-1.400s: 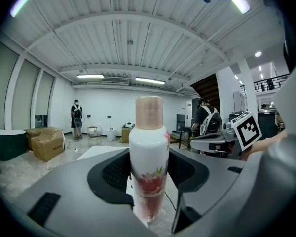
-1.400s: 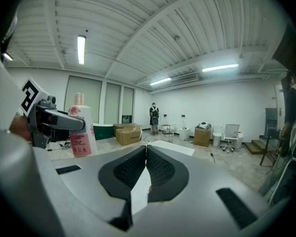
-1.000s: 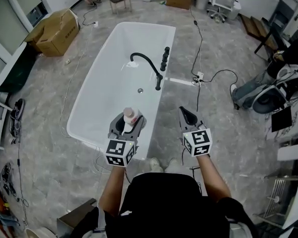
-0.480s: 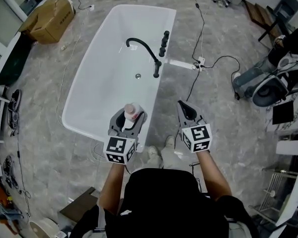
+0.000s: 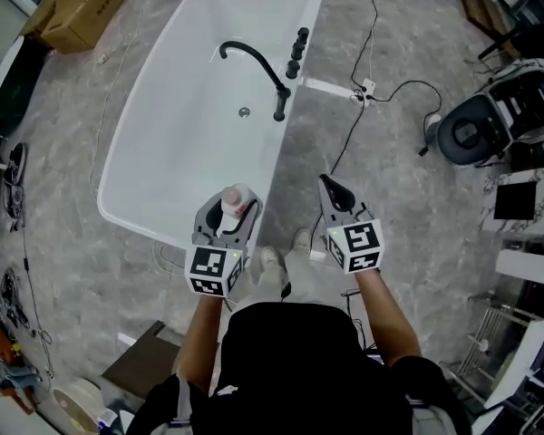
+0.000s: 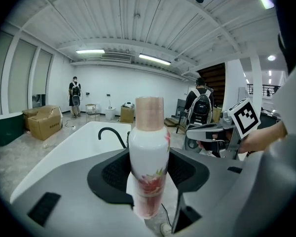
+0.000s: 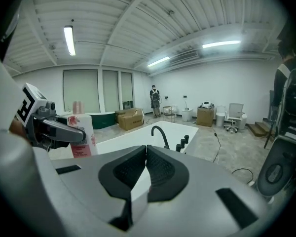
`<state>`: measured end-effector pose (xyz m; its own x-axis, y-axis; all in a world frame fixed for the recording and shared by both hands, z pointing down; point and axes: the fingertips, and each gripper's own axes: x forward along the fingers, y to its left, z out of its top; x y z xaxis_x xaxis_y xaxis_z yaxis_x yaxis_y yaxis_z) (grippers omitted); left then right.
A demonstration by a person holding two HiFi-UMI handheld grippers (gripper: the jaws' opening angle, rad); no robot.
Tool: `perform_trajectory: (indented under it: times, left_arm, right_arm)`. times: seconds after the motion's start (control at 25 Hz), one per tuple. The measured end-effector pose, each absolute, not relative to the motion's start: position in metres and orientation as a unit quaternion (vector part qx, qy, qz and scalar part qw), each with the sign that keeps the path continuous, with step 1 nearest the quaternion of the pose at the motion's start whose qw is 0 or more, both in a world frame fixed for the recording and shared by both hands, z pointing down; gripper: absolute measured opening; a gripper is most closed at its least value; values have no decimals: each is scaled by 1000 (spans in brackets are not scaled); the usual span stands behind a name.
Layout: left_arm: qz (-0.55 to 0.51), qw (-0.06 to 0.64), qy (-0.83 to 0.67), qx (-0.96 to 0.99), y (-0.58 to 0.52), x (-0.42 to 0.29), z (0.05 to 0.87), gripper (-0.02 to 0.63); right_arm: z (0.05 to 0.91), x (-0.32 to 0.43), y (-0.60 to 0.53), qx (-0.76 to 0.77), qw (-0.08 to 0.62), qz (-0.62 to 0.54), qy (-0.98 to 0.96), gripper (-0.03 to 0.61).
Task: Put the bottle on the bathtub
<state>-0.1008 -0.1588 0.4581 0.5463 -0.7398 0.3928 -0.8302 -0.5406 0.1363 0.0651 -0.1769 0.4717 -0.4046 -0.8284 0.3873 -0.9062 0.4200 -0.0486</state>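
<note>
While L gripper [image 5: 227,213] fingers clamp bottle [image 5: 233,198] upright above bathtub [image 5: 186,107] near edge | R gripper [image 5: 330,188] fingers together, over floor [image 5: 408,229]

Left gripper [image 6: 149,169] clasping the bottle [image 6: 148,157]
Bottle standing upright between the jaws, white bathtub [image 6: 74,144] lying beyond.

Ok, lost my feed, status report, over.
Left tool shut on bottle, upright, by near bathtub rim, not set down. Right tool shut, empty. Path clear.
</note>
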Motion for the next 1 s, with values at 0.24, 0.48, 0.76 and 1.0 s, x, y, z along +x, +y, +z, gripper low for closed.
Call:
perform_trajectory:
  times: [0.24,0.48,0.76,1.0]
  left_arm:
    - [153,191,-456,856,-169,-102,498,230]
    - [168,191,-461,850,-175,-103,534,230]
    - [196,209,-457,842,-179,-98,586,230]
    - [197,234,-459,834,-175,-95,626,230]
  right_arm:
    - [504,63,-187,517,169,148,-826,23]
    - [537,65,-188,511,186,170,-822,23]
    - [586,65,-189,499,204,192,-820,23]
    - [625,69,-182,488,223,212,-817,23]
